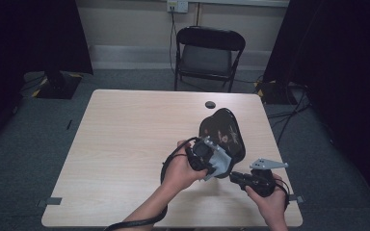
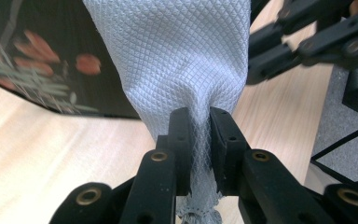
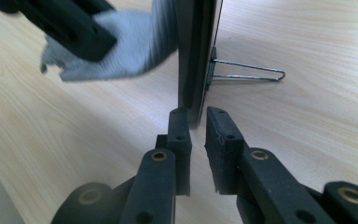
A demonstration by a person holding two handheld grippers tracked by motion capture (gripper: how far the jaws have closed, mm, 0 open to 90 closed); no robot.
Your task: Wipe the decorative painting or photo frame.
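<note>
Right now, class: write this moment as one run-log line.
left gripper: shut on white waffle-weave cloth | right gripper: shut on black flower-painted plaque edge | cloth against plaque | plaque on wooden table

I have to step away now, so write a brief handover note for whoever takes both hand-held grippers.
Left hand-held gripper: shut on the white cloth, held against the black flower-painted plaque.
Right hand-held gripper: shut on the plaque's lower edge, steadying it upright on the table; its wire stand is out behind.
Done: cloth and plaque gripped, cloth at the face.
Left: probably the wiping, then letting go of both.
</note>
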